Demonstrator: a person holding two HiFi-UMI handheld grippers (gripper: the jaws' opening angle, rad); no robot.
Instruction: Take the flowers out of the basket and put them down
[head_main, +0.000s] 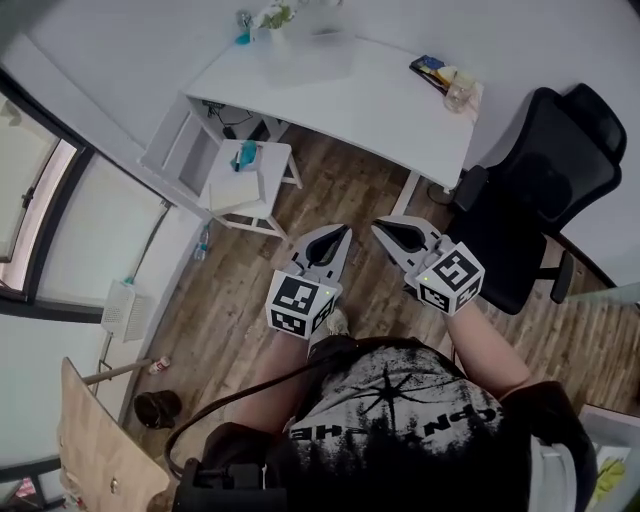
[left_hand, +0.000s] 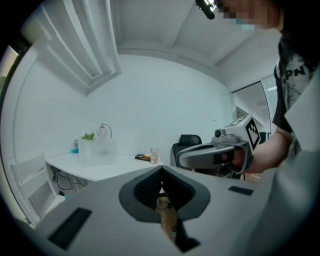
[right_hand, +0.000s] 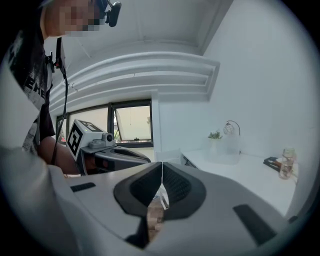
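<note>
The flowers, a small green sprig, stand at the far end of the white desk beside a pale translucent basket. In the left gripper view the flowers rise from that basket; the right gripper view shows the same flowers and basket. Both grippers hang side by side over the wooden floor, well short of the desk. My left gripper is shut and holds nothing. My right gripper is shut and holds nothing too.
A black office chair stands at the desk's right end. A white side table with a teal object sits left of the desk. A glass jar and a dark flat object lie at the desk's right end. Windows line the left wall.
</note>
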